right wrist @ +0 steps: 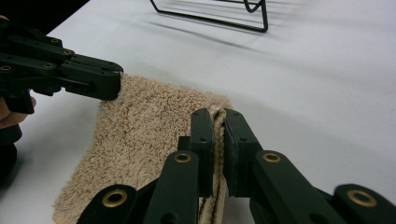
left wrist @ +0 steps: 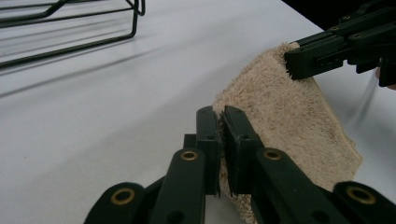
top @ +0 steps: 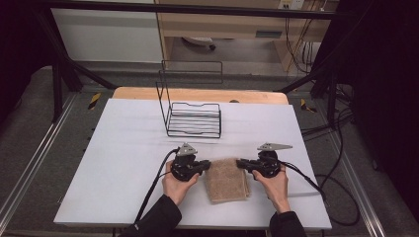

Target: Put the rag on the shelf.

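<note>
Both grippers, left and right, pinch the towel's far corners at frame centre, fingers clamped; uneven lifting could tug one corner loose.

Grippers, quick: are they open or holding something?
Left gripper: closed on the towel's far corner.
Right gripper: closed on the towel's other far corner.

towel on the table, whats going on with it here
A person holds a two-jaw gripper in each hand over a folded tan towel on the white table. The left gripper is shut on the towel's far left corner, and the right gripper is shut on its far right corner. Most of the towel lies flat on the table. A black wire rack stands farther back, apart from the towel.
</note>
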